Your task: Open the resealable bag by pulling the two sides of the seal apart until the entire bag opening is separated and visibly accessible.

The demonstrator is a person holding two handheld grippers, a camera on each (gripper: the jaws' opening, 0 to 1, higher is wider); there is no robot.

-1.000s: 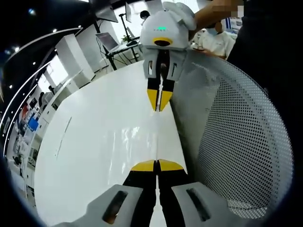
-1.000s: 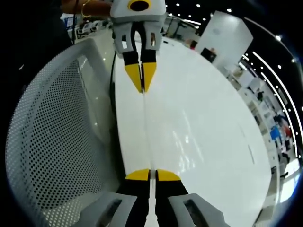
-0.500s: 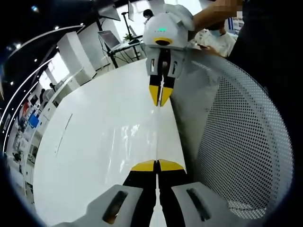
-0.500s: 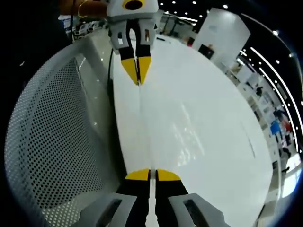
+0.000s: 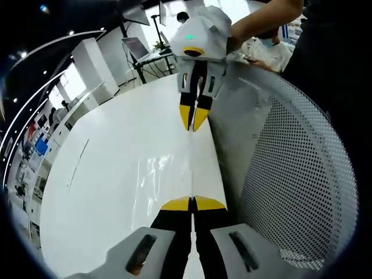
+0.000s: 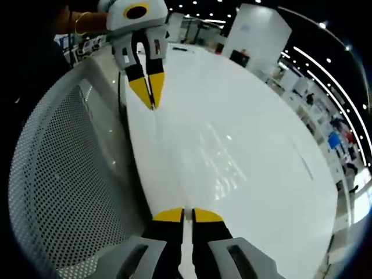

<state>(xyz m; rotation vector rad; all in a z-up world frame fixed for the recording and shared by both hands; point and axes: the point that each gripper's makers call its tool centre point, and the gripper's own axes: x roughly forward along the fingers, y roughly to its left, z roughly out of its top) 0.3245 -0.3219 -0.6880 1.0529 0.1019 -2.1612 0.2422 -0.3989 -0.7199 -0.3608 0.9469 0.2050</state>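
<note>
I see the resealable bag (image 5: 125, 174) stretched tight above the white surface (image 5: 145, 104). My left claw (image 5: 192, 203) and right claw (image 6: 182, 215) are both pressed together, pinching opposite ends of its top edge, beside a perforated chair back (image 5: 302, 174).

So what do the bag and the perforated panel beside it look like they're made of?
The bag looks like thin translucent plastic film: milky, glossy, with wavy reflections, stretched taut between both grippers. The perforated panel is pale grey with regular round holes, perhaps painted metal or moulded plastic; I can't tell which.
</note>
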